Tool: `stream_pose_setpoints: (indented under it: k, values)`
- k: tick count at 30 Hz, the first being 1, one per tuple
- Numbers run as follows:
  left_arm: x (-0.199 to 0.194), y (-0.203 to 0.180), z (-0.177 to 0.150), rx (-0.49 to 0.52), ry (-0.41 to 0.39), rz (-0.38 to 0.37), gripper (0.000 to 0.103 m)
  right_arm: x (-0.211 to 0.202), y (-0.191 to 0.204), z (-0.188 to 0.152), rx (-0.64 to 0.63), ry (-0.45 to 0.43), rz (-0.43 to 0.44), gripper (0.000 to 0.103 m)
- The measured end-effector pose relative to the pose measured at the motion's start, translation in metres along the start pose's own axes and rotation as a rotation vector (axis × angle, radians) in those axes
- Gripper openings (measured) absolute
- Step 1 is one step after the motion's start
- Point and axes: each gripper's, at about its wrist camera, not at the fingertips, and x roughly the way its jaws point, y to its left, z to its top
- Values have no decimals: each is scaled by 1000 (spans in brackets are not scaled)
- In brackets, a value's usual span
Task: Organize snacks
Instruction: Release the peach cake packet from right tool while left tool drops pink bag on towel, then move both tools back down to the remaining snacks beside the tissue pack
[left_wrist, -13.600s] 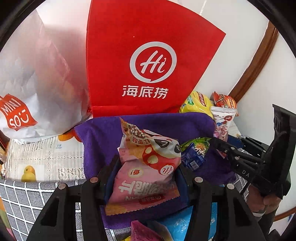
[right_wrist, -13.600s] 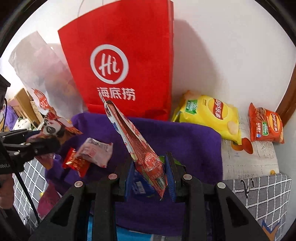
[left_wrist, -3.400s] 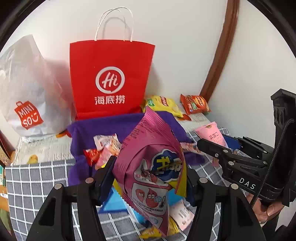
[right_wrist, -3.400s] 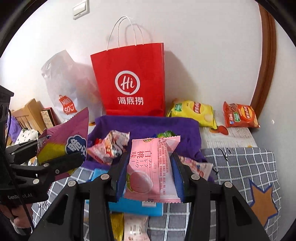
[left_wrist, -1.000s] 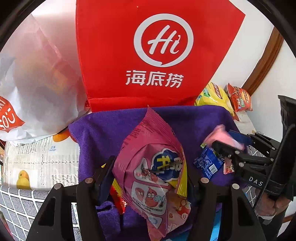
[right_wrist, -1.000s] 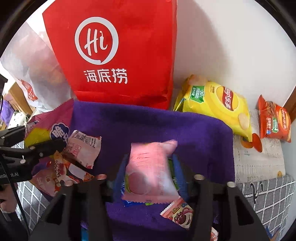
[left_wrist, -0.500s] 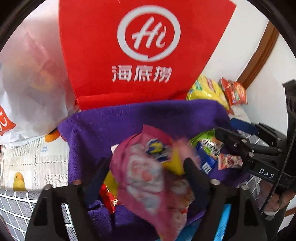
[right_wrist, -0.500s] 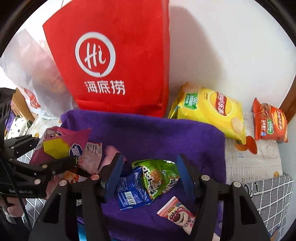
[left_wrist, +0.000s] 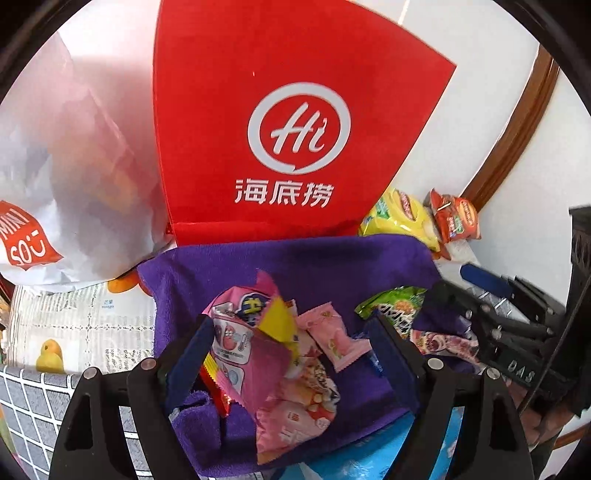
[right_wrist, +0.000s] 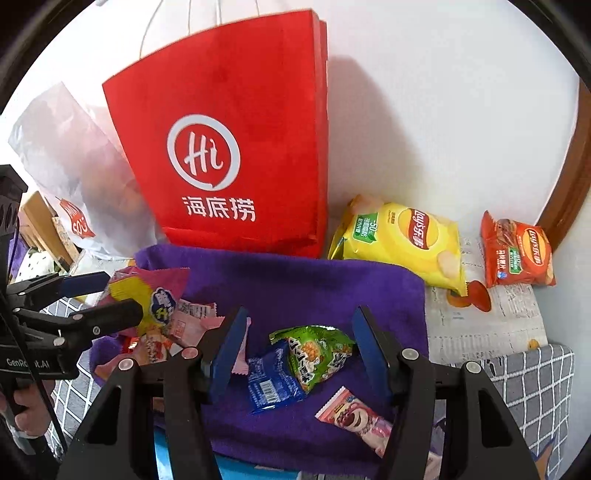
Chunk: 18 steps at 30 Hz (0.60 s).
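Note:
A purple cloth (left_wrist: 314, 266) (right_wrist: 314, 288) lies in front of a red paper bag (left_wrist: 288, 122) (right_wrist: 236, 147). Several snack packets lie on it. My left gripper (left_wrist: 291, 332) is open above a magenta packet (left_wrist: 243, 347) and a pink packet (left_wrist: 332, 336); it shows at the left of the right wrist view (right_wrist: 103, 295). My right gripper (right_wrist: 299, 336) is open and empty above a green packet (right_wrist: 317, 350) and a blue packet (right_wrist: 269, 380). A pink-and-white packet (right_wrist: 354, 413) lies near its right finger.
A yellow crisp bag (right_wrist: 402, 240) and an orange crisp bag (right_wrist: 517, 251) lie by the wall at the right. A white plastic bag (left_wrist: 55, 184) stands left of the red bag. A grey checked cloth (right_wrist: 524, 373) covers the table's near part.
Both grippers opened. The magenta packet dropped from my left gripper and the pink packet from my right gripper onto the purple cloth.

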Motion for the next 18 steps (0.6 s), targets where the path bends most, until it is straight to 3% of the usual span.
stream_pose_setpoints:
  k: [18]
  values:
    - [-76,-42,-3,106,-119,-29,85,-84,2,-38,39,-16,-32,60]
